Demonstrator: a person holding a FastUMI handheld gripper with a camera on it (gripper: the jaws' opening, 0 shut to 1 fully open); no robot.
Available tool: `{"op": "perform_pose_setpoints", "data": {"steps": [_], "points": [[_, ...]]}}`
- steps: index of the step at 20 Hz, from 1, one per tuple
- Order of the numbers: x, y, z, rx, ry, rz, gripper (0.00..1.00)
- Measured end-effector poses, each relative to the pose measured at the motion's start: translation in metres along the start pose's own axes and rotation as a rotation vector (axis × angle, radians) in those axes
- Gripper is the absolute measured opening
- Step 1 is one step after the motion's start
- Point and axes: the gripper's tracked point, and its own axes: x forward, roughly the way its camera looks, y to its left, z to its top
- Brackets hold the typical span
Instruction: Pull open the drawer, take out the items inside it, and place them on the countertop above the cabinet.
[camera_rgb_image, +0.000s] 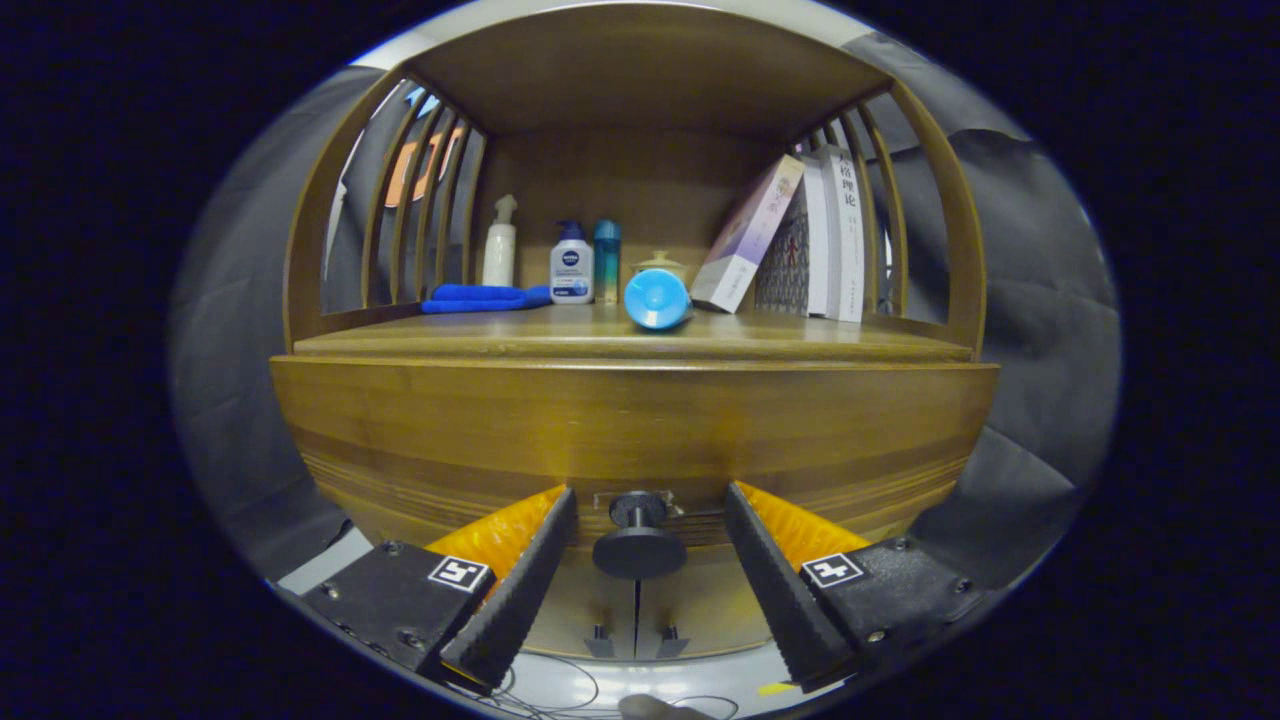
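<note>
The gripper (640, 560) is hovering close against the front of the wooden cabinet (420, 440), its fingers (520, 580) standing spread wide with the round dark drawer knob (638, 545) sitting in the gap between them, neither finger touching it. The fingers are flanking the knob on both sides, which, as a judgement, is the stance for closing on it so the drawer front (760, 430) can be drawn outward or pushed home; the drawer itself is looking shut, flush with the cabinet, so what it holds is staying hidden. Above it the countertop (520, 345) is carrying a blue bottle (657, 298) lying on its side with its round base facing the gripper, and whether it came from the drawer cannot be told. Further back are sitting a folded blue cloth (485, 297), a white pump bottle (499, 243), a lotion bottle (571, 265), a slim teal bottle (606, 260) and a small pale jar (660, 265), with leaning books (800, 235) to one side. Nothing is standing between fingers and knob; the middle of the countertop's front edge is taken by the lying bottle.
</note>
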Motion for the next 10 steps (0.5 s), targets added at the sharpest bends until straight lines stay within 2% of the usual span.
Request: {"op": "perform_pose_setpoints", "data": {"steps": [3,6,10], "points": [[0.010,0.001,0.002,0.016,0.011,0.007,0.99],[0.012,0.004,-0.001,0.089,0.040,0.038,0.98],[0.001,0.003,0.005,0.085,0.052,0.046,0.98]]}}
